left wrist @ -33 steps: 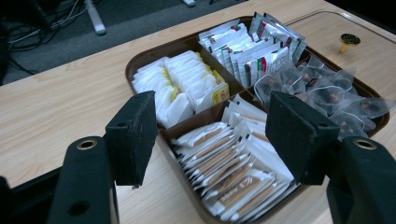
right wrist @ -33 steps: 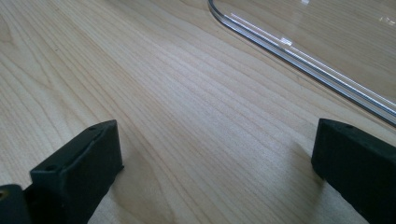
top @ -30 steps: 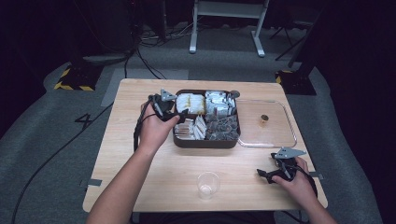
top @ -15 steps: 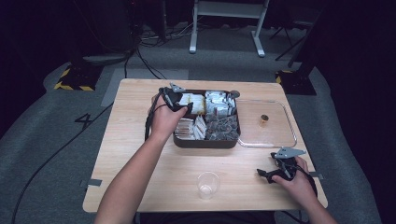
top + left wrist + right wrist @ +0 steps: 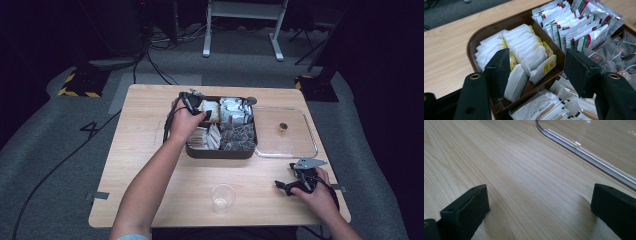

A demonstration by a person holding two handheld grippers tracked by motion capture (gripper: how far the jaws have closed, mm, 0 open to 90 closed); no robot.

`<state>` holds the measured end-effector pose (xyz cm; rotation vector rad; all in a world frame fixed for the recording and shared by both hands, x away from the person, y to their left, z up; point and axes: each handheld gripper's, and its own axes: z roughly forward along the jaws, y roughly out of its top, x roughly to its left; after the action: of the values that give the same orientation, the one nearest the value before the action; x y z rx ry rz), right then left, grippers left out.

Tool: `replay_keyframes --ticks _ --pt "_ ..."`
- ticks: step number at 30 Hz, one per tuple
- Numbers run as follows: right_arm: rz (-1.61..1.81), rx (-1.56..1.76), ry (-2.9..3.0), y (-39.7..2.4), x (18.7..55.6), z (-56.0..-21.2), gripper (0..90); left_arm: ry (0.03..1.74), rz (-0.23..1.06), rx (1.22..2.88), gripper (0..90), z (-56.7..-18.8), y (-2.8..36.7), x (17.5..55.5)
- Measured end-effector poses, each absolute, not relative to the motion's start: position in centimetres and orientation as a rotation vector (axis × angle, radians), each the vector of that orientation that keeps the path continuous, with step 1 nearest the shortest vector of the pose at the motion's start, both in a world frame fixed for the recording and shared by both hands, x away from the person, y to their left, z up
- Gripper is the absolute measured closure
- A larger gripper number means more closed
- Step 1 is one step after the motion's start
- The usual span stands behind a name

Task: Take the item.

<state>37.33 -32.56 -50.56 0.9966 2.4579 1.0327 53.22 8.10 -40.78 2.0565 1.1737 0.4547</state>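
Note:
A brown divided tray (image 5: 220, 152) stands at the table's middle. My left gripper (image 5: 204, 113) hovers over its far left compartment, held by a hand reaching from below. In the left gripper view the gripper (image 5: 539, 70) is open, its jaws on either side of a row of white tea bags with yellow tags (image 5: 524, 50), gripping nothing. Its left jaw nearly touches the nearest bag. My right gripper (image 5: 281, 186) rests open at the table's front right, with bare wood between its jaws (image 5: 540, 202).
Other compartments hold red-and-green sachets (image 5: 574, 27), striped paper sticks (image 5: 544, 107) and clear pyramid bags (image 5: 619, 55). A clear lid (image 5: 285, 142) with a small knob (image 5: 283, 128) lies right of the tray; its rim (image 5: 584, 147) is near my right gripper. A clear cup (image 5: 222, 197) stands front centre.
My left gripper has moved right and forward from the tray's left edge to above the tea bag compartment. The right gripper has stayed put.

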Motion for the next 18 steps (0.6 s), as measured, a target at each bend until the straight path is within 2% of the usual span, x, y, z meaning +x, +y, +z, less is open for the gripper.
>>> replay_keyframes --ticks 5,9,18 --pt "1.033 0.997 2.458 -32.6 37.3 -50.6 1.7 1.185 0.441 2.108 40.9 -41.7 7.5 54.1" --pt "1.032 0.996 2.458 -32.6 37.3 -50.6 1.9 1.186 0.420 2.137 48.5 -42.3 6.8 54.7" --pt "1.033 0.995 2.458 -32.6 37.3 -50.6 1.9 1.167 0.399 2.220 57.7 -43.8 5.9 56.0"
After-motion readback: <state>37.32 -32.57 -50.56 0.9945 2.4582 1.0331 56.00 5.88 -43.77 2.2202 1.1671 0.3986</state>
